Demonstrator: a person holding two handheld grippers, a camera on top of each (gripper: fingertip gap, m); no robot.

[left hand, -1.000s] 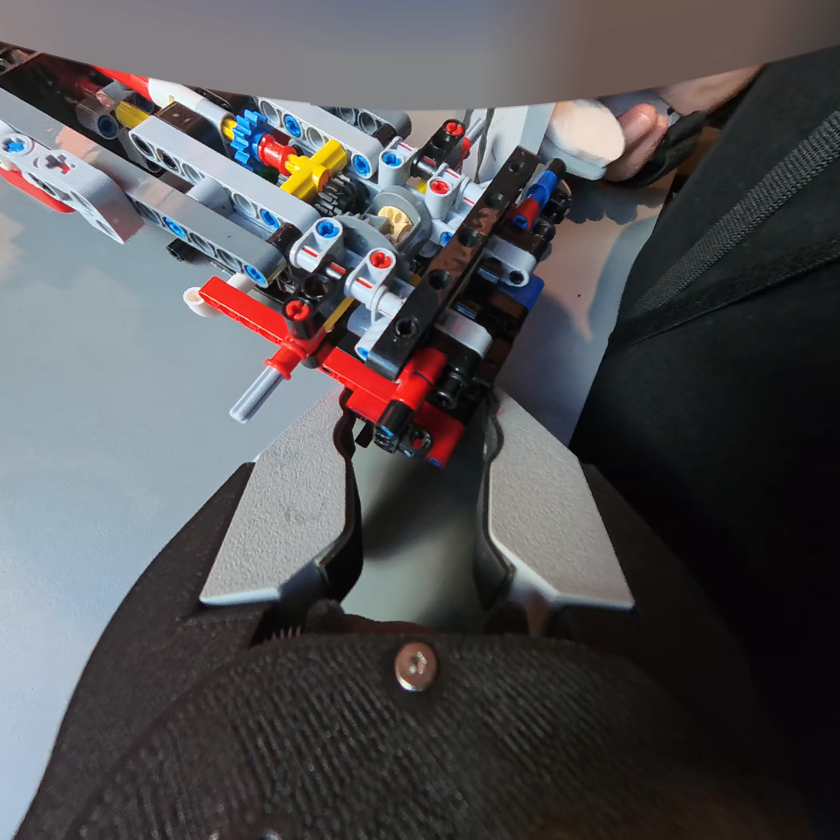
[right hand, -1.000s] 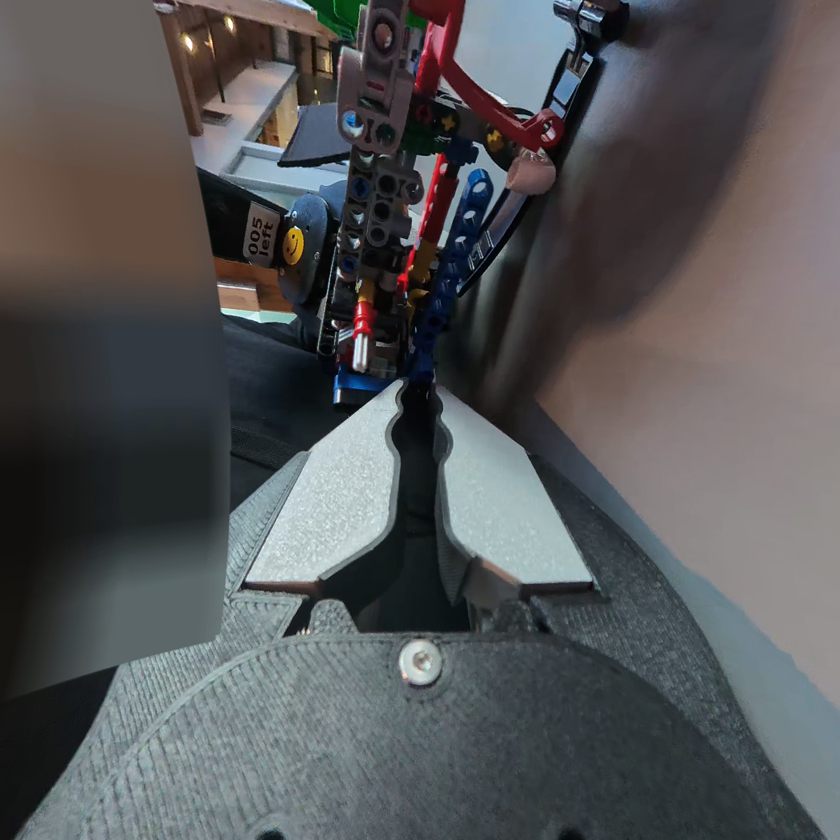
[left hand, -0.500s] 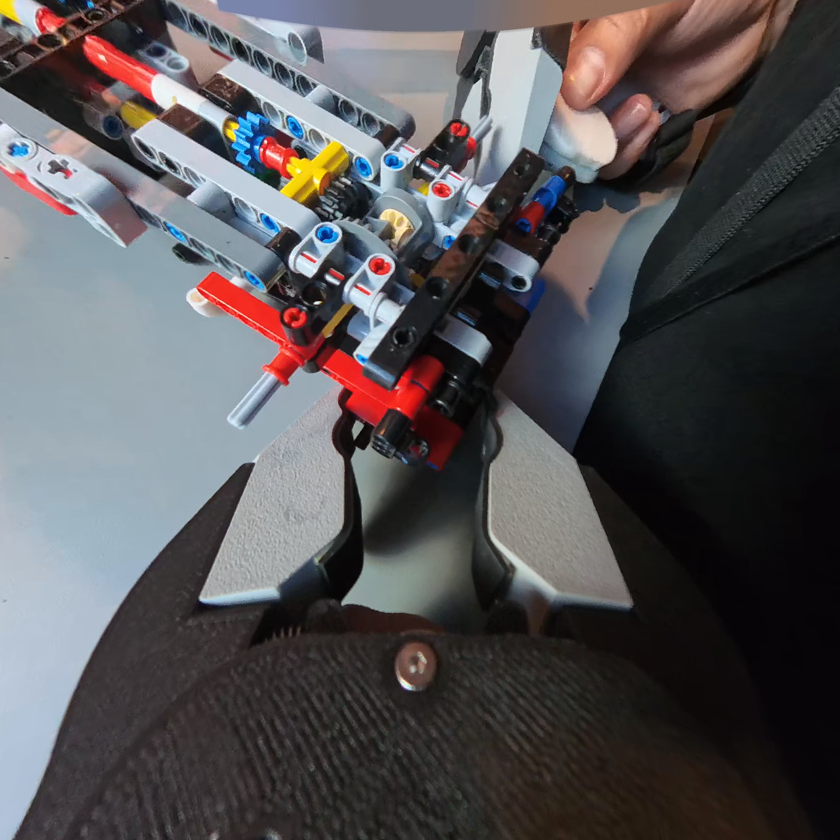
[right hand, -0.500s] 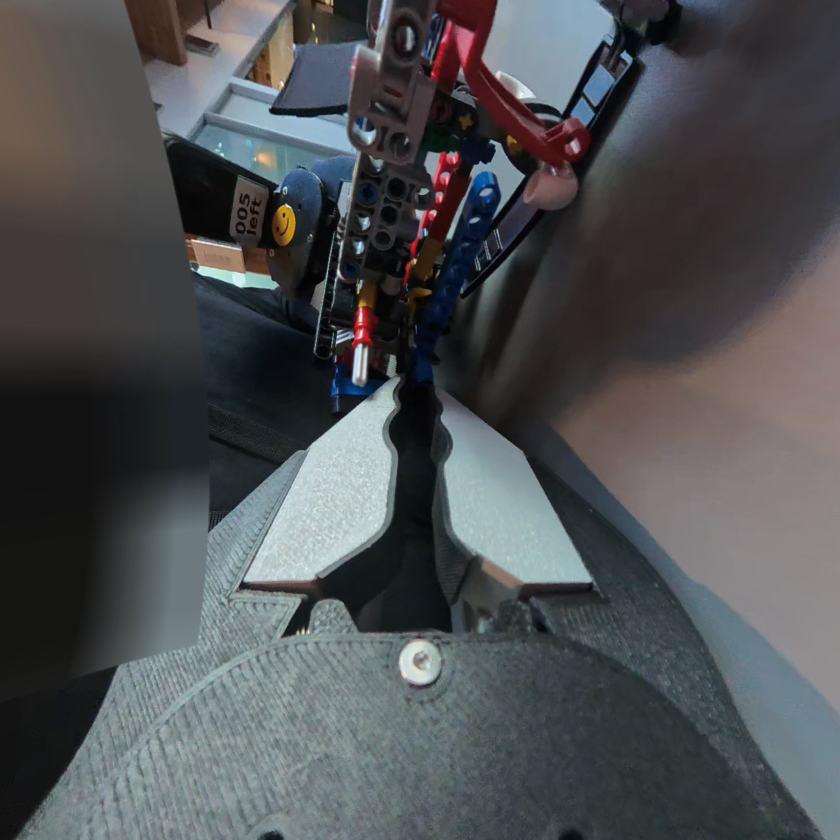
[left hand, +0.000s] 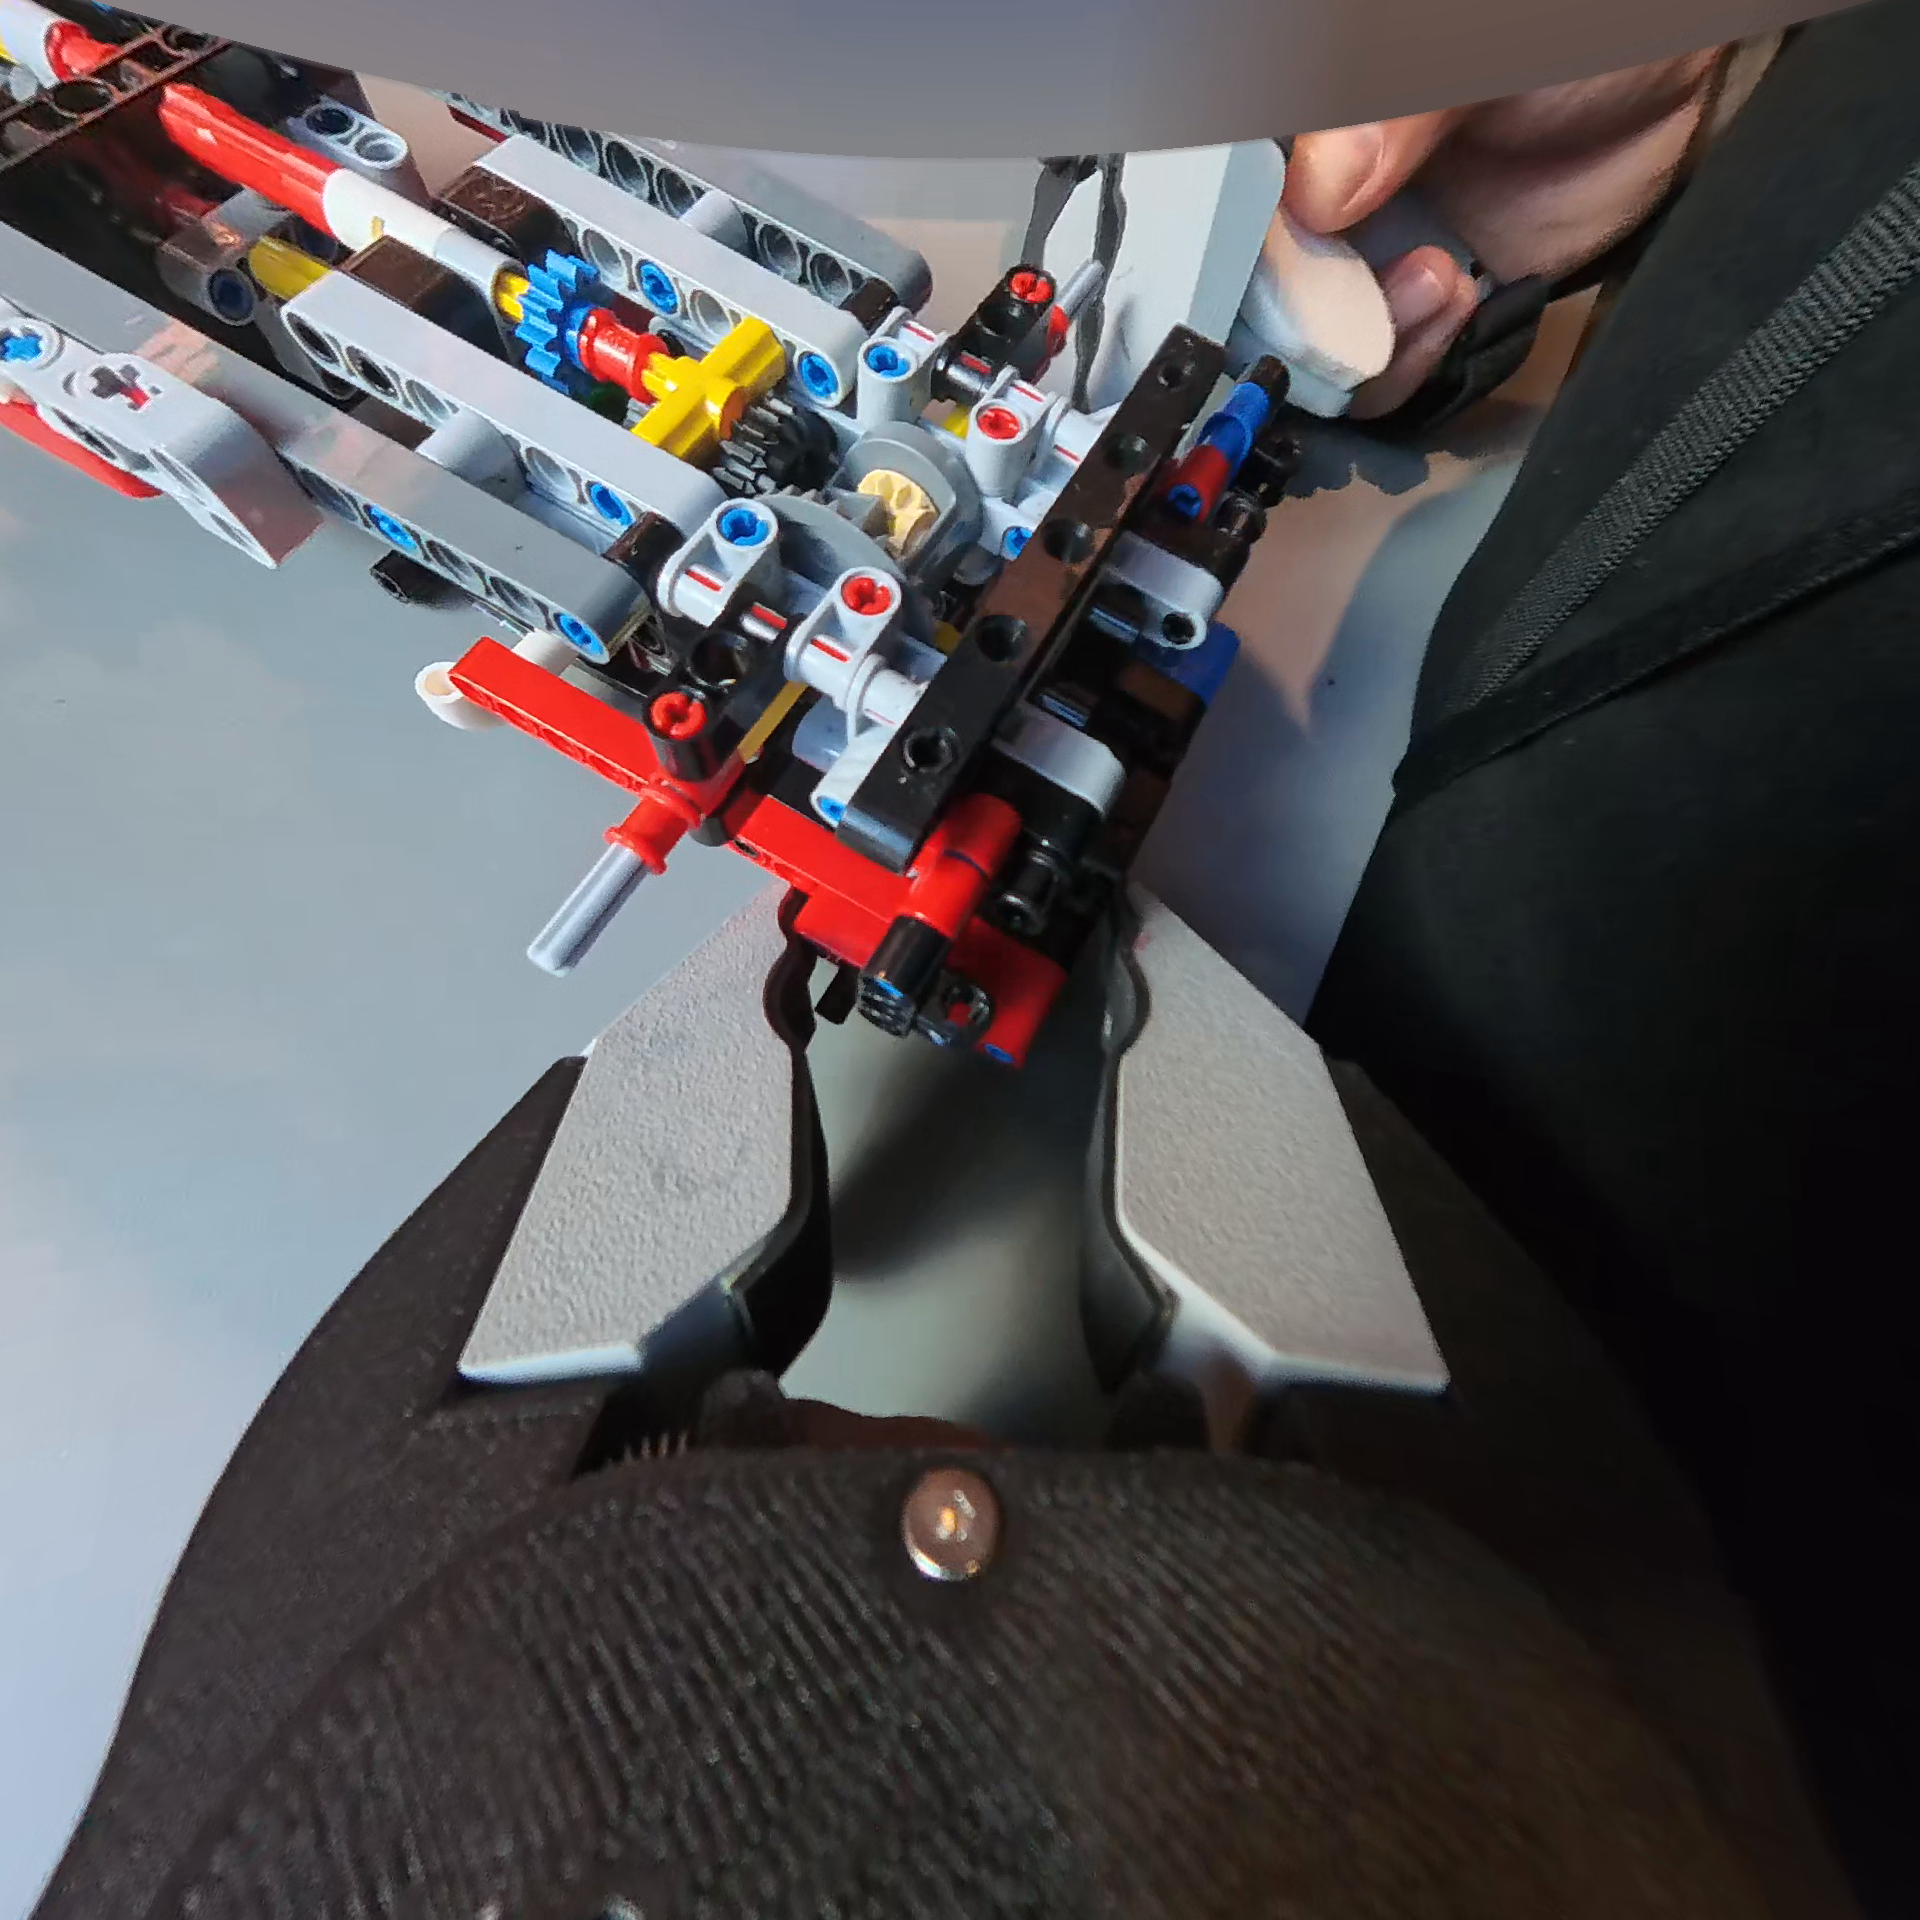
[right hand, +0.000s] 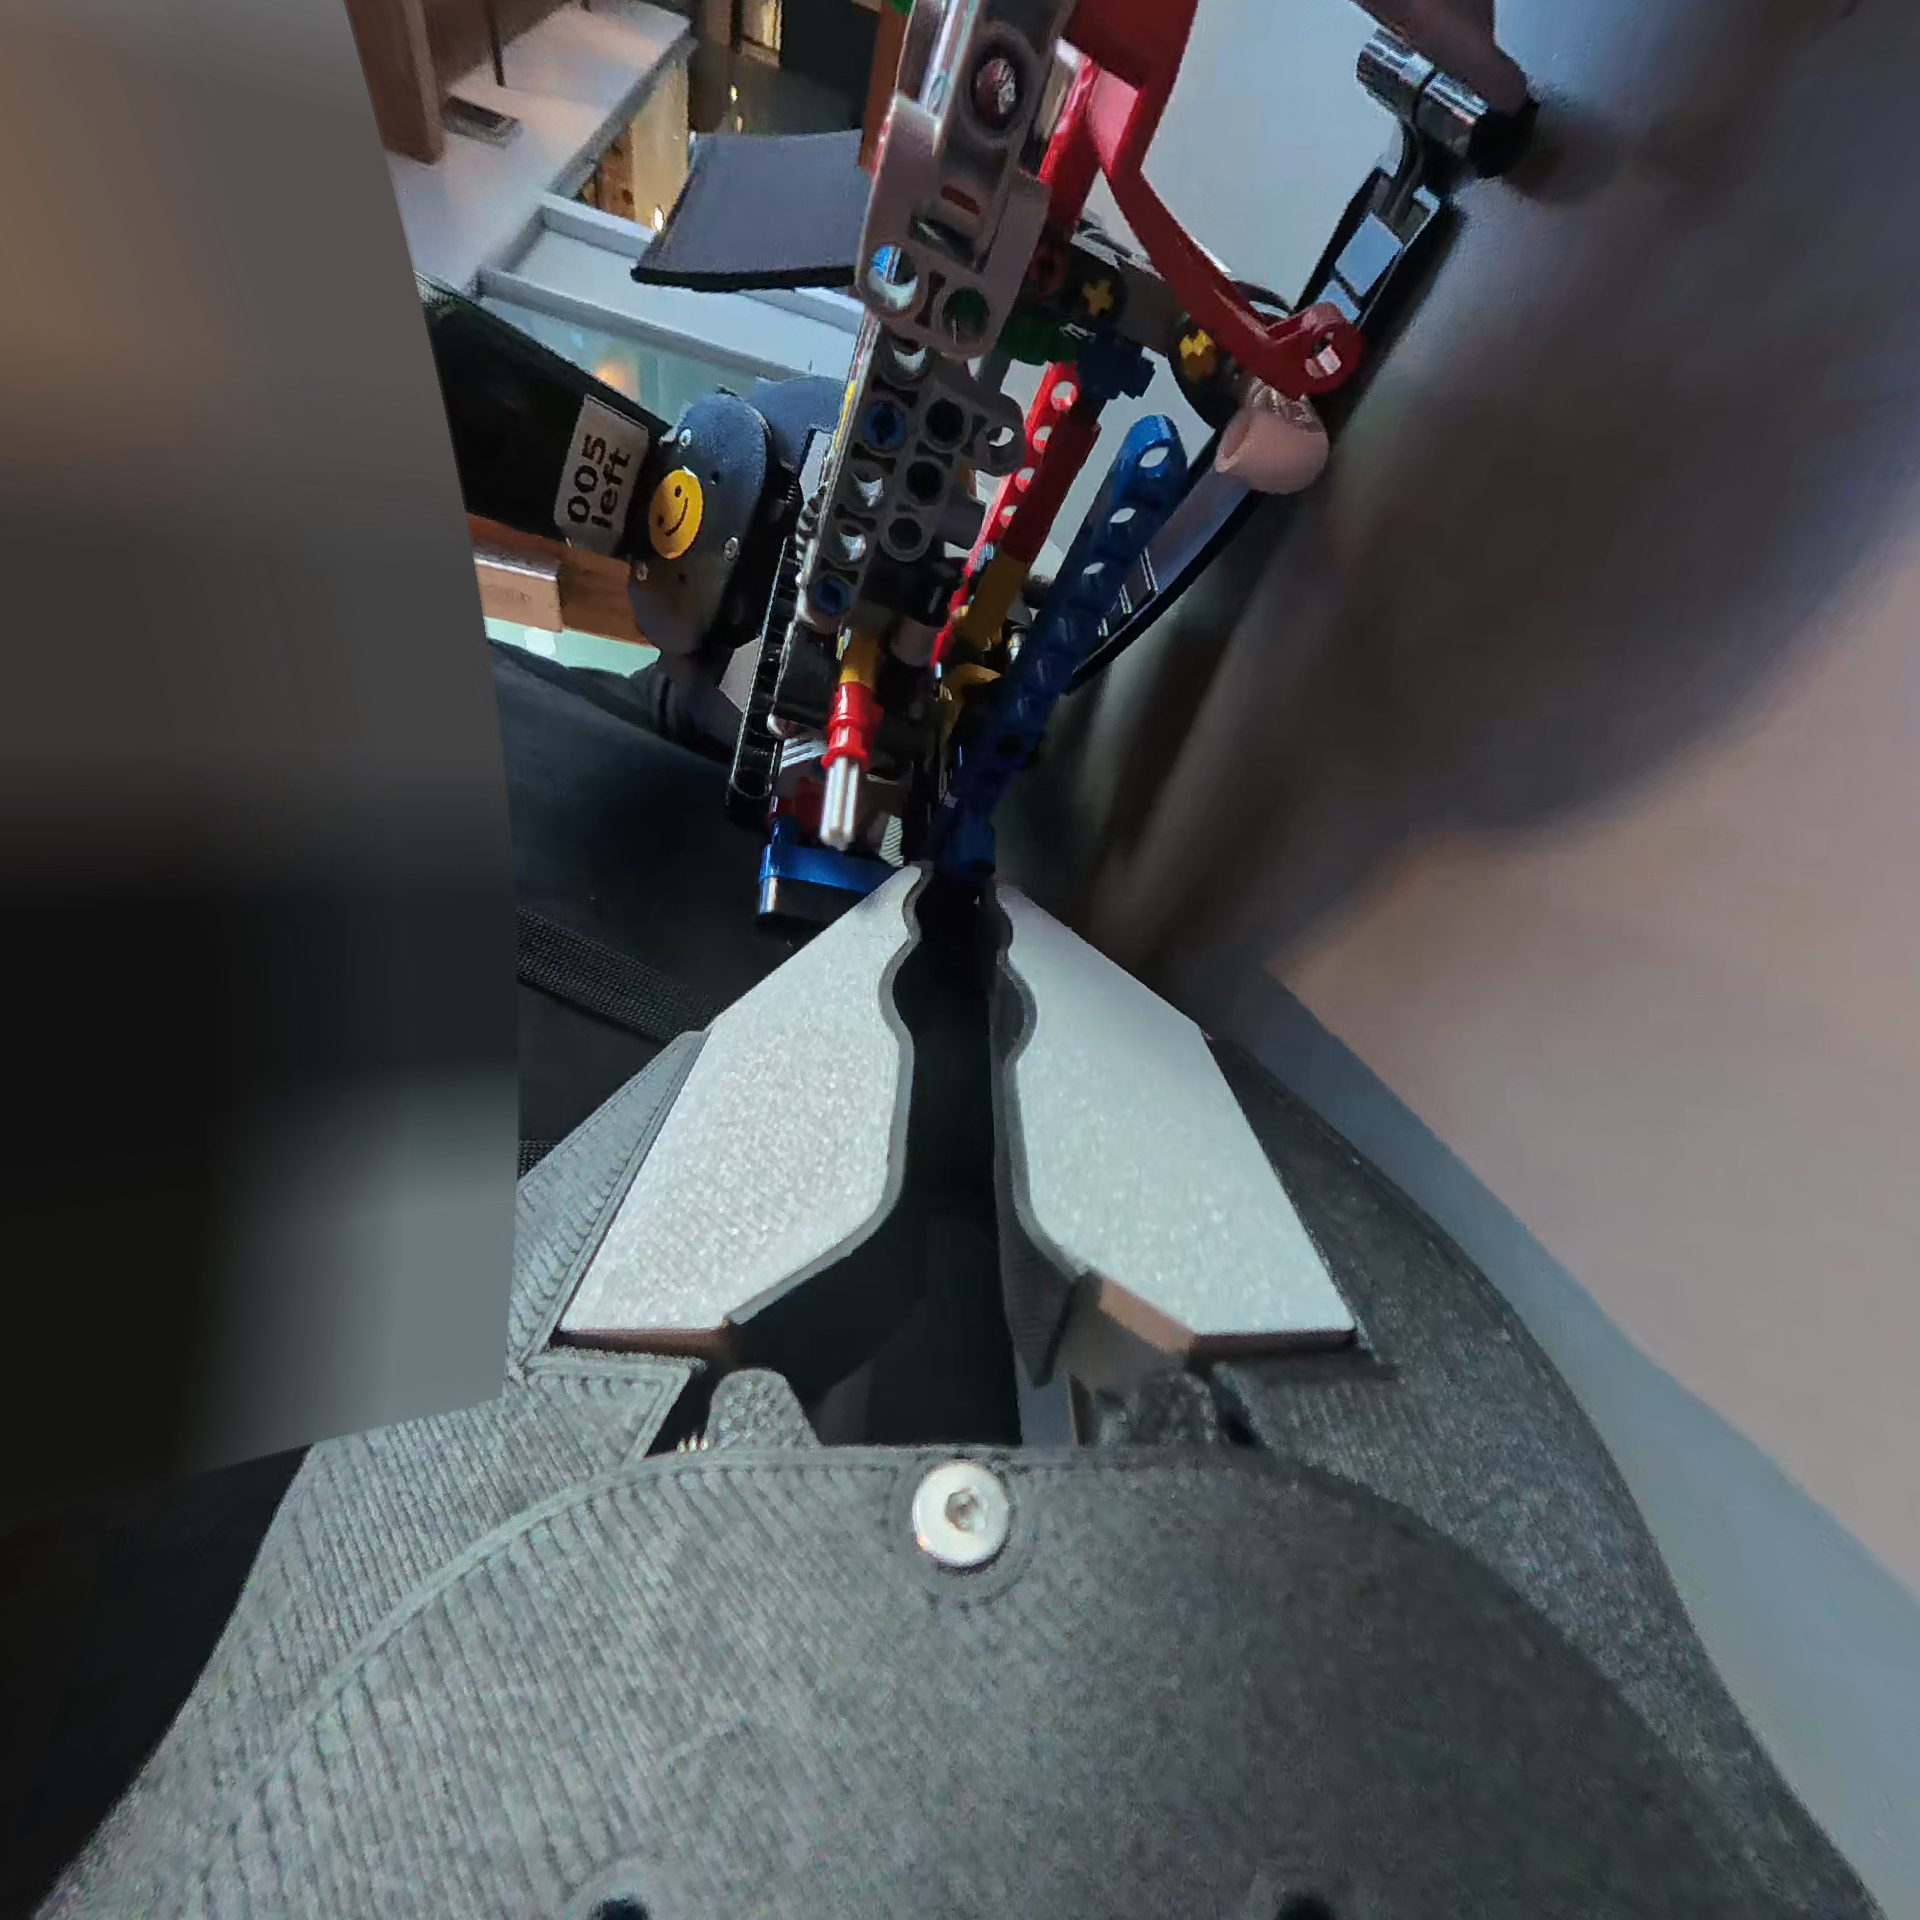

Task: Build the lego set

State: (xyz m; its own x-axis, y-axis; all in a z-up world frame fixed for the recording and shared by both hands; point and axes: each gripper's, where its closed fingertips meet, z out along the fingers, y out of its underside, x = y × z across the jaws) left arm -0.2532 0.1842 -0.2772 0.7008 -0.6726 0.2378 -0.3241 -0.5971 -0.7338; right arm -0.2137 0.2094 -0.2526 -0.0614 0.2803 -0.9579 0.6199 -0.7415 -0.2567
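A long lego model of grey, black, red and yellow beams with gears hangs over the grey table. My left gripper is shut on its red and black end. A grey axle sticks out to the left of that end. My right gripper is shut on the tip of a blue beam of the same model. The right gripper also shows in the left wrist view, behind the model, with a hand on it. The left gripper also shows in the right wrist view.
A person's black clothing with a strap fills the right side, close to the model. A fingertip rests by the model's red curved piece. Wooden furniture stands far behind. Left tips to right tips: about 6 cm.
Both grippers keep their hold. The model has swung a little and come nearer in the right wrist view. The hand behind the model has shifted slightly.
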